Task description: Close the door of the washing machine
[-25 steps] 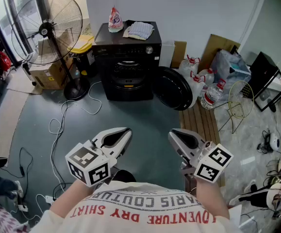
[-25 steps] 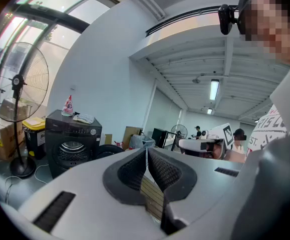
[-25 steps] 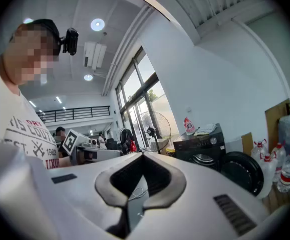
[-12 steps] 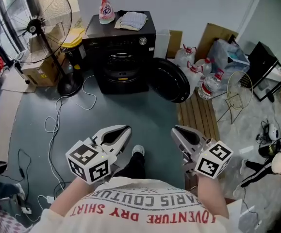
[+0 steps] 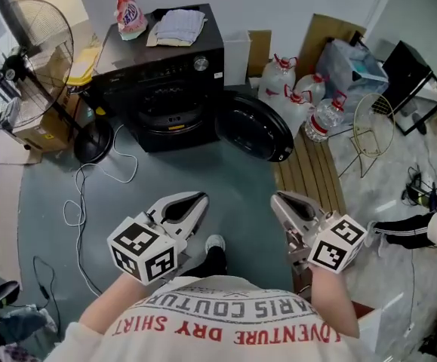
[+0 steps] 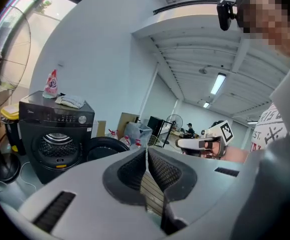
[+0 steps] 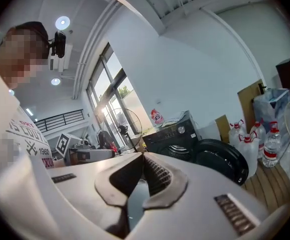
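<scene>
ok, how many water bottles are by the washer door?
3 water bottles, clustered right of the open door: one farthest back, one in the middle, one by the wooden slats. Others may be hidden behind them.

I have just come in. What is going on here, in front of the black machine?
A person holds a gripper in each hand and faces a black washing machine. Its round door hangs wide open, at the machine's right in the head view. The left gripper and the right gripper are both shut with nothing between the jaws. Neither touches the door; bare floor lies between them and it. The door is not yet closed.
</scene>
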`<state>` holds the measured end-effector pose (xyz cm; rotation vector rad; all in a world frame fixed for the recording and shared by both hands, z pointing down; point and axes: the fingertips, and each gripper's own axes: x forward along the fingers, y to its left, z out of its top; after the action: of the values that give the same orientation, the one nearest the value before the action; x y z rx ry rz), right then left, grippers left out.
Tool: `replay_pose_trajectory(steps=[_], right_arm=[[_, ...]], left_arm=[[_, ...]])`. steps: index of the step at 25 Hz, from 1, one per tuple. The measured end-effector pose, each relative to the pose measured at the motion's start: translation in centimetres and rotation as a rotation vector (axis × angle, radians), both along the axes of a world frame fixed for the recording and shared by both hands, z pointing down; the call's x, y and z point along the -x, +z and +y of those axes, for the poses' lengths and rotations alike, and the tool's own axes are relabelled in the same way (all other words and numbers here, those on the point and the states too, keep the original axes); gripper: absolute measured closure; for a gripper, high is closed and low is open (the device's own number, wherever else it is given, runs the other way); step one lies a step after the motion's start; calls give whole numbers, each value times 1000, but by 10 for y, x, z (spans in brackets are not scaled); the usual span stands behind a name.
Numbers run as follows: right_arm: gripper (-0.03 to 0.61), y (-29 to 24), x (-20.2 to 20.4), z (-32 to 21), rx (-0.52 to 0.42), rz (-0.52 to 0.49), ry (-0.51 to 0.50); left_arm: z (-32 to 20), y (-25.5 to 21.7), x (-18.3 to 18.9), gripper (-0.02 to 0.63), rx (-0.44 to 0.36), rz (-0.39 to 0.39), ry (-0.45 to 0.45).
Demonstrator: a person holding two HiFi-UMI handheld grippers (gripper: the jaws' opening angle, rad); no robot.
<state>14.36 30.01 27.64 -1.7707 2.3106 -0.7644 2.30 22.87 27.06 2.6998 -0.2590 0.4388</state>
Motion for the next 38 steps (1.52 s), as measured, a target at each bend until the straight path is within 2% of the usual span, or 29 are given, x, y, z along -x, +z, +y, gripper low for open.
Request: replay_pose_trajectory(steps=[7, 12, 15, 17, 19, 22, 25, 30, 35, 38], right_arm=[[554, 41, -60, -65, 89, -48, 71], [552, 64, -101, -85, 128, -80, 128], [544, 83, -127, -87, 179, -58, 147], [504, 97, -150, -88, 213, -45, 159], [415, 113, -174, -92, 247, -39, 172], [405, 141, -201, -99, 302, -8, 139], [382, 165, -230, -114, 353, 93, 75], [334, 196, -274, -140, 402, 448, -44], [327, 248, -306, -156, 485, 577, -169], [327, 283, -314, -160, 526, 674, -292]], left_arm=[[-77, 35, -51, 577, 71, -26, 14], [-98, 48, -84, 577, 71, -24, 104], [-103, 58, -101, 577, 83, -51, 119], [-108, 66, -113, 577, 99, -72, 105], [-113, 72, -127, 577, 104, -94, 93], [-120, 71, -145, 577, 85, -112, 74], [-138, 70, -161, 577, 104, -111, 15], [-160, 82, -185, 577, 158, -136, -66], [-172, 97, -202, 577, 184, -164, -125], [-177, 108, -207, 577, 200, -187, -166]])
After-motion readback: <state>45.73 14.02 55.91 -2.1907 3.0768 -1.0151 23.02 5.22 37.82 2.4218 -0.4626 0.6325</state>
